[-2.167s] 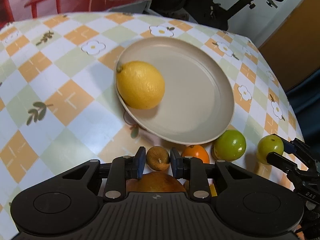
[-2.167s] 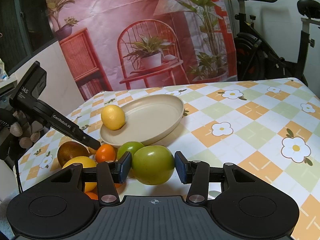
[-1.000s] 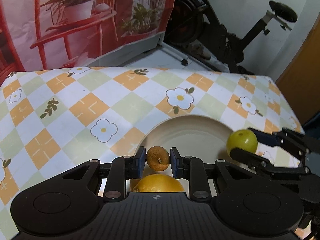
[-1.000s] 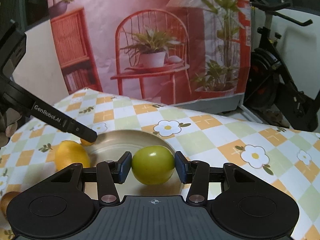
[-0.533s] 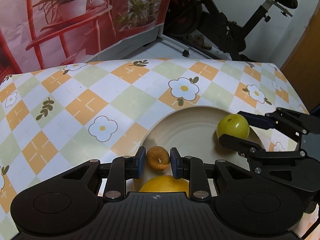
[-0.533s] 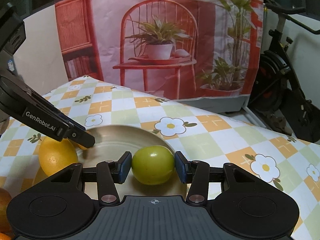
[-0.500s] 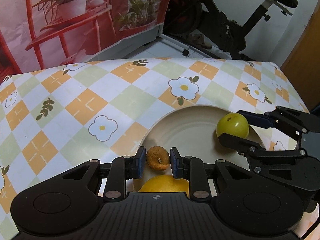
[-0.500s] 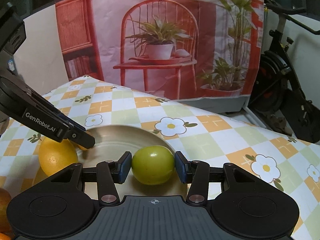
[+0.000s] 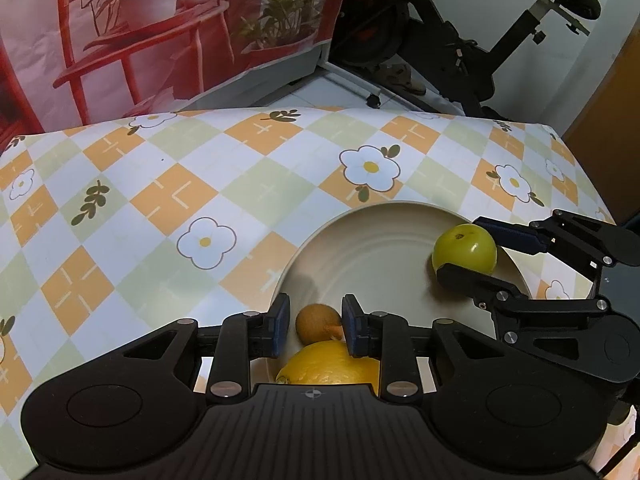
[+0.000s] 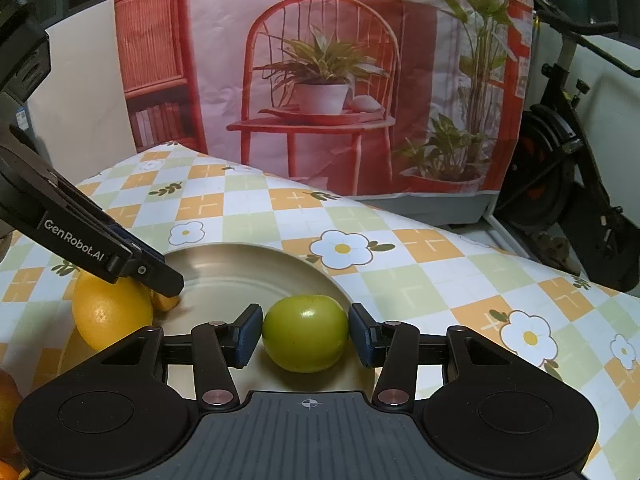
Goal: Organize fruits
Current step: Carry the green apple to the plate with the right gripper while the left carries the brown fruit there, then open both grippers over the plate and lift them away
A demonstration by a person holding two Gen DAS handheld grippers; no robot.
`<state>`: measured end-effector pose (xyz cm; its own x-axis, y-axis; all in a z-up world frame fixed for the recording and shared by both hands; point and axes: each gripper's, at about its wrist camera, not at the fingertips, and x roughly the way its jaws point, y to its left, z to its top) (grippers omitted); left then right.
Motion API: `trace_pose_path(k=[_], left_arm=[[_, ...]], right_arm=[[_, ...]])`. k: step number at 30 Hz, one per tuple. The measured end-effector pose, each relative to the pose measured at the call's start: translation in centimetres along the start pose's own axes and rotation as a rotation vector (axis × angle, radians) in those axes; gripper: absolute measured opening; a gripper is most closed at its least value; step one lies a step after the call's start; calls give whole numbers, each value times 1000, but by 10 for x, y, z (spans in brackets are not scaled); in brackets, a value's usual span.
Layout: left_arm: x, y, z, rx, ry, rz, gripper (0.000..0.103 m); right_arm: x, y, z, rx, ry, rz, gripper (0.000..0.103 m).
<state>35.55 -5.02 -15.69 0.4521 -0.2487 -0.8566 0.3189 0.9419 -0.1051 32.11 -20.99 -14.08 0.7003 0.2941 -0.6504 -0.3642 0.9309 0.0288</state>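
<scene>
Two fruits are over the plate (image 9: 360, 248) at once! The green fruit (image 10: 306, 334) looks firm and smooth, with some weight to it, and that glossy skin could skid on a hard pad. The best grip is across its widest part, on the two flanks, and that's where the right gripper (image 10: 306, 332) has it, both pads clenched against the sides. It sits low at the plate's near rim and seems to be touching the dish or just above it. I'd ease off gently, because a round fruit will roll on that shallow curve.

Over to the left gripper (image 9: 315, 314), whose jaws have just been opening. There's a sliver of daylight between the left pad and the small brown fruit (image 9: 316, 324), so that one is let go, though it sits between the fingers. It's light and rough-skinned, probably a bit softer than the green one, so I reckon it needs only a light pinch at the middle. It rests down on the plate, tucked right against the lemon (image 9: 328, 364).

On looks, the green fruit is yellow-green and near spherical, with a bright highlight on top and a dimple at the stem end. The brown one is matte, tan and roughly oval, much the smallest of the three. The lemon is big, yellow and pebbled, at the plate's left edge, with the checked floral tablecloth (image 9: 200, 184) all round.
</scene>
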Motion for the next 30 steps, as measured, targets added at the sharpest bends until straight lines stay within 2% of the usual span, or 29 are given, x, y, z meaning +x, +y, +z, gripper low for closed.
trace_pose_path(k=[8, 16, 21, 30], left_arm=[[-21, 5, -1, -38, -52, -9, 31], [-51, 0, -11, -34, -130, 23, 31], [-73, -6, -24, -28, -198, 57, 31], [-112, -17, -53, -5, -287, 102, 31]], right_arm=[[-16, 3, 5, -14, -32, -13, 50], [-43, 5, 5, 12, -57, -20, 53], [-65, 5, -1, 61, -77, -24, 56], [-100, 4, -19, 169, -61, -32, 60]])
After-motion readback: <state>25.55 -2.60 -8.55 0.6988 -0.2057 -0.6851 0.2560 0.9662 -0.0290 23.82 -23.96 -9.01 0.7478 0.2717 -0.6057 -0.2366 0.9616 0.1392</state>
